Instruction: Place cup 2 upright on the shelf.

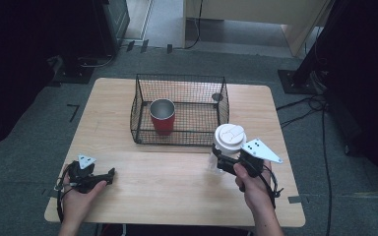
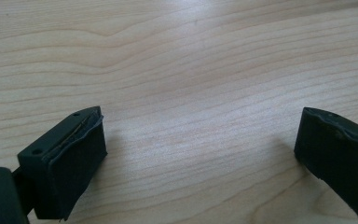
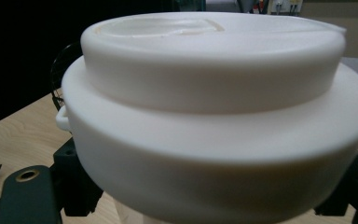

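Cup (image 1: 225, 152): clear body under a white lid (image 3: 214, 93), at 4 o'clock on the table (image 1: 177, 187), just outside the wire basket (image 1: 142, 105).
My right gripper (image 1: 222, 162): jaws clamped on the cup's body, below the lid.
My left gripper (image 2: 200, 158): jaws spread wide, empty, at 8 o'clock.
Handling: likely light, thin-walled — squeeze gently, low on the body — the lid may pop.
Basket contents: red cup (image 1: 162, 117).

The left tongs (image 1: 109, 173) lie low on the tabletop (image 1: 177, 182) with the jaws wide apart, held by the left hand (image 1: 78, 194). The right tongs (image 1: 220, 160) are squeezed onto a white-lidded cup (image 1: 229, 140), held up by the right hand (image 1: 253, 189).
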### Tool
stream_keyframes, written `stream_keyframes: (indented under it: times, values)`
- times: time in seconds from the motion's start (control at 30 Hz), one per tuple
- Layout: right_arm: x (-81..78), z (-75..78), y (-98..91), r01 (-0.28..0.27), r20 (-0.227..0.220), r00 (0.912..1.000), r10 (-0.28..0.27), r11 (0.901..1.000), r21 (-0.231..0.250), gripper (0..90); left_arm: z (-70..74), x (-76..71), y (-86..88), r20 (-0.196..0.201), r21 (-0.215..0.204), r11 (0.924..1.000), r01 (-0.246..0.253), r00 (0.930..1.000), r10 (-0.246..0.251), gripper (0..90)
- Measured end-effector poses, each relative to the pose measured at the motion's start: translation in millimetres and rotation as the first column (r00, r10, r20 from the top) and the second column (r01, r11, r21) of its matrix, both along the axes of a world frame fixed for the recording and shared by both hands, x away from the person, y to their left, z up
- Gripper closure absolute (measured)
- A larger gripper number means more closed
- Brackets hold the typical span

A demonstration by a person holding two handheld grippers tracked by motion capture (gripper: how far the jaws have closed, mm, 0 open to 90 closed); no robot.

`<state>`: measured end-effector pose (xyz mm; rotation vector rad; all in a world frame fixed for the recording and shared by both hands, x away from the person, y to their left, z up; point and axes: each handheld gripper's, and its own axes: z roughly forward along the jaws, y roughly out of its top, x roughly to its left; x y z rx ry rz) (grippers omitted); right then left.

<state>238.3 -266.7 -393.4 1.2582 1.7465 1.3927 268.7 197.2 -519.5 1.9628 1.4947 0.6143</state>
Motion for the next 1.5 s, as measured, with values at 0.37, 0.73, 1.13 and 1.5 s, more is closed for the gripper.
stream_keyframes:
  times: [0.37, 0.73, 1.13, 1.5]
  values:
    - [16.7, 27.9, 11.5, -0.008, 0.049, 0.9988, 0.007, 0.9999, 0.012, 16.3, 0.2, 0.0, 0.1, -0.002, 0.001, 1.0, 0.0, 1.0, 0.0, 2.5]
    - [36.5, 52.7, 19.4, 0.0, 0.092, 0.9957, -0.001, 0.9998, 0.018, 16.3, 0.3, -0.2, 0.2, -0.003, 0.002, 1.0, 0.002, 1.0, -0.002, 2.5]
    - [56.8, 69.6, 26.5, 0.021, 0.132, 0.991, -0.024, 0.9994, 0.027, 16.3, 0.3, -0.2, 0.2, -0.003, 0.002, 1.0, 0.002, 1.0, -0.002, 2.5]
    - [84.9, 73.3, 38.8, 0.052, 0.139, 0.9887, -0.057, 0.9978, 0.04, 16.3, 0.3, -0.2, 0.3, -0.004, 0.002, 1.0, 0.003, 1.0, -0.003, 2.6]
